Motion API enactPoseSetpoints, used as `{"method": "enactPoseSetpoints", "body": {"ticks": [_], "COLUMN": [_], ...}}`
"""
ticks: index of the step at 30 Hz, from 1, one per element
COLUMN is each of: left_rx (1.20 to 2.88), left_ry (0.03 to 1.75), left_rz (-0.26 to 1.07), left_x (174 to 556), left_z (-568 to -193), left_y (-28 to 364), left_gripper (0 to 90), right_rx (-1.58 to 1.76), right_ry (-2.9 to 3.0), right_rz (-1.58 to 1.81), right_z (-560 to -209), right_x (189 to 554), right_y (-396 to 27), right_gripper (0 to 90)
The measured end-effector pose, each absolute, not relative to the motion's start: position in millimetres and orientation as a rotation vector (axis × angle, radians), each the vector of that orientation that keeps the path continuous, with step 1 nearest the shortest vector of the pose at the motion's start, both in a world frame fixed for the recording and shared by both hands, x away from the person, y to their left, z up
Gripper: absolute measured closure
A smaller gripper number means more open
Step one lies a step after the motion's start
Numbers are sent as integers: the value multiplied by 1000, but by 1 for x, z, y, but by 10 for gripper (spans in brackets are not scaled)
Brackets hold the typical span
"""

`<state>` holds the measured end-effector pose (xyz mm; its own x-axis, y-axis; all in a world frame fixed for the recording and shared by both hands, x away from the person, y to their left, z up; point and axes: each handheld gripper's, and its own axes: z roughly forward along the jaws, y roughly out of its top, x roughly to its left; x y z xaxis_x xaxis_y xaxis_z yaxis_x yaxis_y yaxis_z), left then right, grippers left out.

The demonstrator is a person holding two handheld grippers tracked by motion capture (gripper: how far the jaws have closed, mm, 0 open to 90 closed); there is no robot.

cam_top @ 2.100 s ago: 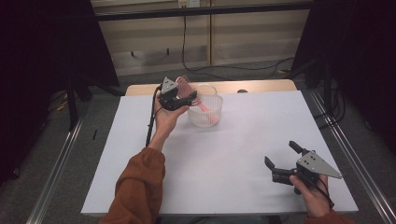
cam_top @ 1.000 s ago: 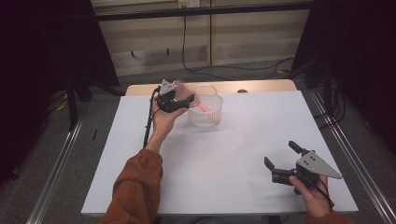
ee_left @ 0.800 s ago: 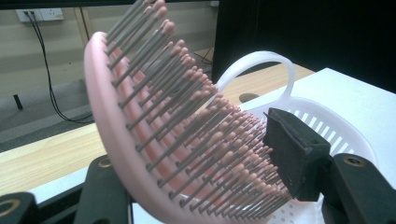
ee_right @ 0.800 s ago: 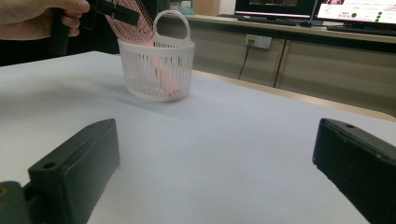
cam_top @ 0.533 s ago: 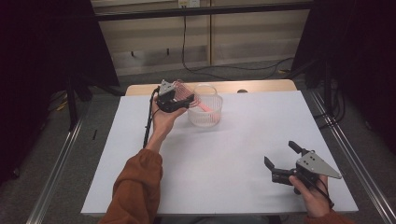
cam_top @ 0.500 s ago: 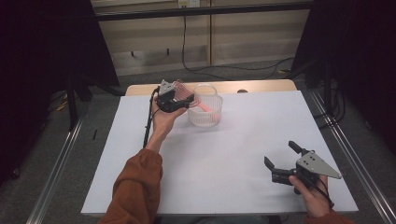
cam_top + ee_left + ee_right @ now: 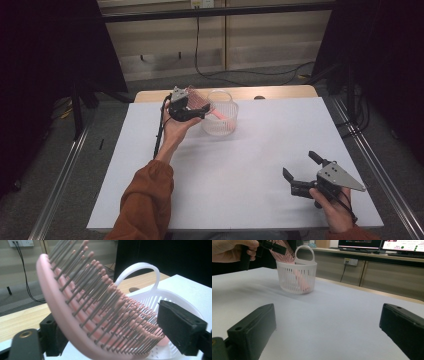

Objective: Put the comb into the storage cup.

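**Left jaws let go around brush at basket**

Left hand-held gripper (image 7: 192,111): held up near the far edge of the counter (image 7: 260,165), left of centre, just beside the basket. Its jaws have just been opening; the pink hairbrush (image 7: 100,315) sits between them. In the left gripper view the right-hand jaw stands clear of the bristle tips; on the other side the brush back lies against or very close to the jaw, contact not resolvable. Brush tilted, bristles toward the free jaw, its lower end down inside the white slatted basket (image 7: 220,117), head above the rim.

Basket: upright on the counter near the far edge, handle loop raised. Pink of the brush visible through the slats in the right gripper view.

Right hand-held gripper (image 7: 300,172): near the counter's near right corner, well apart from the basket, jaws spread wide, nothing between them, pointing toward the basket.
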<state>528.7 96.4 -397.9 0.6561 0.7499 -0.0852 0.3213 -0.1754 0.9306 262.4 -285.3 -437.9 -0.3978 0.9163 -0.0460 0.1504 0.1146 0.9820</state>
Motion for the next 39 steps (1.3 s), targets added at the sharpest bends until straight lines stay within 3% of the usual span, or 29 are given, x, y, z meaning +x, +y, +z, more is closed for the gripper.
{"method": "enactPoseSetpoints", "body": {"ticks": [6, 39], "left_rx": [1760, 1667], "left_ry": [857, 820], "left_rz": [494, 588], "left_x": [528, 505], "left_z": [-396, -388], "left_y": [98, 132], "left_gripper": [49, 24], "right_rx": [1055, 1052], "right_ry": [1672, 1667], "right_rz": [1349, 1341], "right_z": [-438, -437], "right_x": [262, 262], "right_y": [-285, -285], "right_gripper": [1, 2]}}
